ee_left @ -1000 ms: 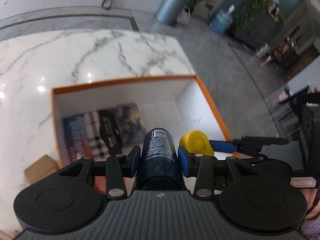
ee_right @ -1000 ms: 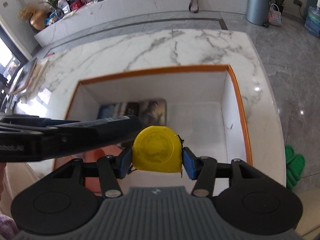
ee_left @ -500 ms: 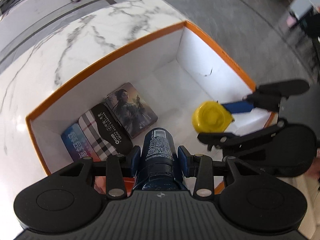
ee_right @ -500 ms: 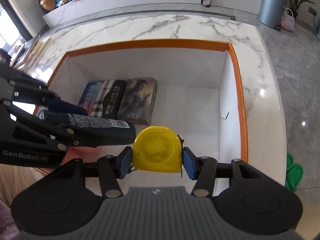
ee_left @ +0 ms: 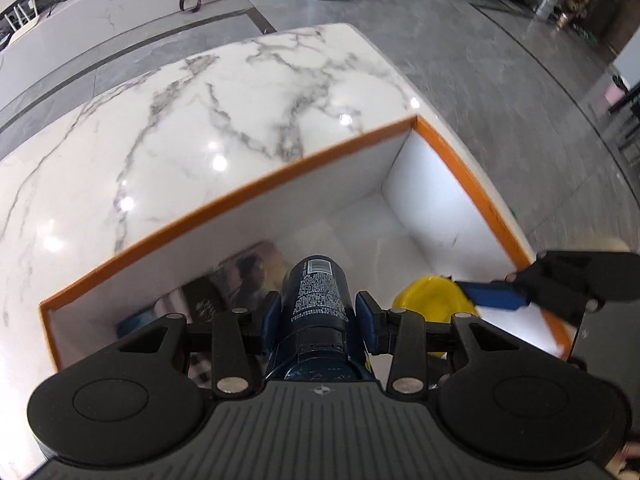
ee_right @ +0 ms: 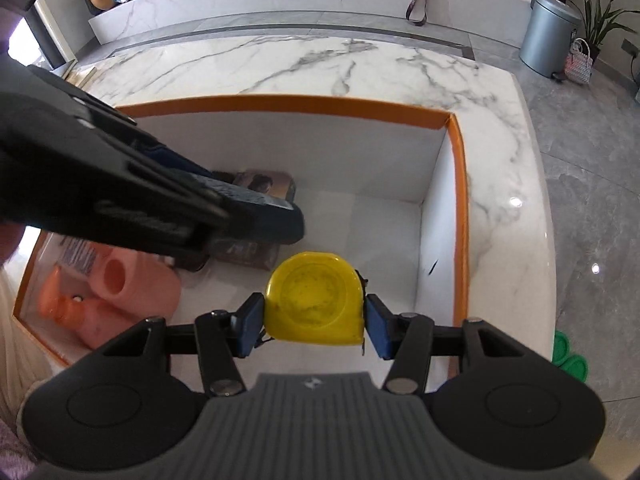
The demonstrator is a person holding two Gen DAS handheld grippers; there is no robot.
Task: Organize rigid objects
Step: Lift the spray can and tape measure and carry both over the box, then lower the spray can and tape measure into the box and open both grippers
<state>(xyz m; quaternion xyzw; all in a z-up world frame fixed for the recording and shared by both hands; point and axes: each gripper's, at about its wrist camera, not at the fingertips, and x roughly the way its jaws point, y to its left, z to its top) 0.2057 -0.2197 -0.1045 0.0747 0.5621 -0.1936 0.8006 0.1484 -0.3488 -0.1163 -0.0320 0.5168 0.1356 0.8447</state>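
My left gripper [ee_left: 318,316] is shut on a dark blue spray can [ee_left: 316,300] and holds it over the open orange-rimmed white box [ee_left: 248,188]. My right gripper [ee_right: 314,322] is shut on a yellow tape measure [ee_right: 316,298], also over the box [ee_right: 460,184], near its right wall. In the right wrist view the left gripper and the can [ee_right: 260,212] cross in from the left. The tape measure [ee_left: 432,296] shows in the left wrist view just right of the can.
Inside the box lie flat printed packets [ee_right: 264,184] at the back left and an orange-pink jug [ee_right: 120,292] at the front left. The box stands on a white marble table [ee_left: 200,120]. The table's right edge drops to a grey floor [ee_right: 592,200].
The left gripper with the can has tilted up and drawn back, so the box floor shows less. The right gripper has gone lower into the box with the tape measure.
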